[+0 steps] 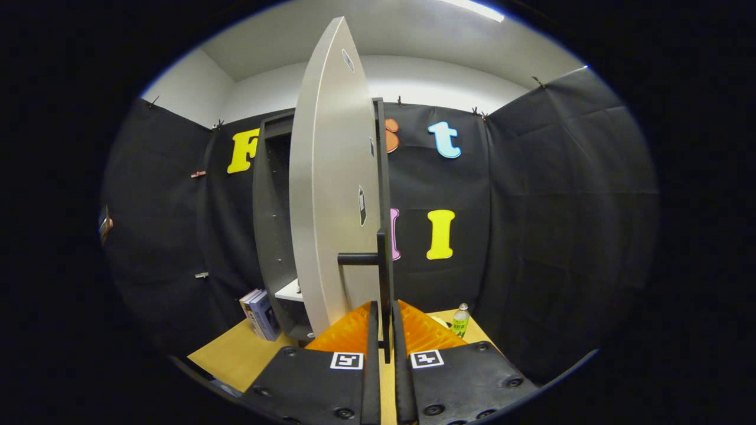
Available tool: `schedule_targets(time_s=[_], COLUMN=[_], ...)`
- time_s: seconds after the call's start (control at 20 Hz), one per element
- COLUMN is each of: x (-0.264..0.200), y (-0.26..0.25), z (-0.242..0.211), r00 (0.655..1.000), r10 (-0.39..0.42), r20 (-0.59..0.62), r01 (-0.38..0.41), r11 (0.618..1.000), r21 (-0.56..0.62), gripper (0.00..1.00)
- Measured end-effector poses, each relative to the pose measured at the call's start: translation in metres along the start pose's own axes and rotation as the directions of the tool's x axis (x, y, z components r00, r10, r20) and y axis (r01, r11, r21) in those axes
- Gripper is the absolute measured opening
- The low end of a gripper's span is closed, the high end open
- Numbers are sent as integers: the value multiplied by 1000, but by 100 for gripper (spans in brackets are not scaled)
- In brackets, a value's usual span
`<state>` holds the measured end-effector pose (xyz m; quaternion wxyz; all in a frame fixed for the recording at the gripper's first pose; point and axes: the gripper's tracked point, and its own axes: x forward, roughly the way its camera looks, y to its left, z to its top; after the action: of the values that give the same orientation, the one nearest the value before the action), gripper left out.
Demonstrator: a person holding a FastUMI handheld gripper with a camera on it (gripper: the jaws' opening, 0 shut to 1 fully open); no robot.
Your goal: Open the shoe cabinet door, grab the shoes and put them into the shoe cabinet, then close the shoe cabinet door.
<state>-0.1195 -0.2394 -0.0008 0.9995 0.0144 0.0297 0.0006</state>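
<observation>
The cabinet door (331, 195), a pale panel, stands swung out edge-on toward me, with its dark bar handle (384, 277) running down its outer edge. My gripper (384, 327) is shut on that handle, the bar pinched between the two fingers. Behind the door the dark shoe cabinet (273, 236) is open, with a white shelf (291, 291) showing low inside.
Books (260, 313) lean against the cabinet's left foot on the wooden table (236, 354). A green-labelled bottle (460, 320) stands to the right beyond the fingers. Black cloth walls close in the booth on all sides.
</observation>
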Motion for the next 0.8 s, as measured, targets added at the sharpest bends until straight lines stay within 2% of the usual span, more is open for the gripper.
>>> schedule_targets(time_s=[0.1, 0.2, 0.4, 0.55, 0.8], x=[-4, -12, -23, -34, -57], y=[-16, -14, -2, -6, 6], z=[6, 9, 8, 7, -18], r00=[999, 999, 999, 999, 998], r10=[-41, -26, -2, -24, -16], r20=[22, 31, 47, 28, -58], r01=[41, 26, 5, 27, 14], r11=[999, 999, 998, 995, 999], r21=[-2, 20, -60, -91, -46], gripper=[14, 14, 14, 12, 56])
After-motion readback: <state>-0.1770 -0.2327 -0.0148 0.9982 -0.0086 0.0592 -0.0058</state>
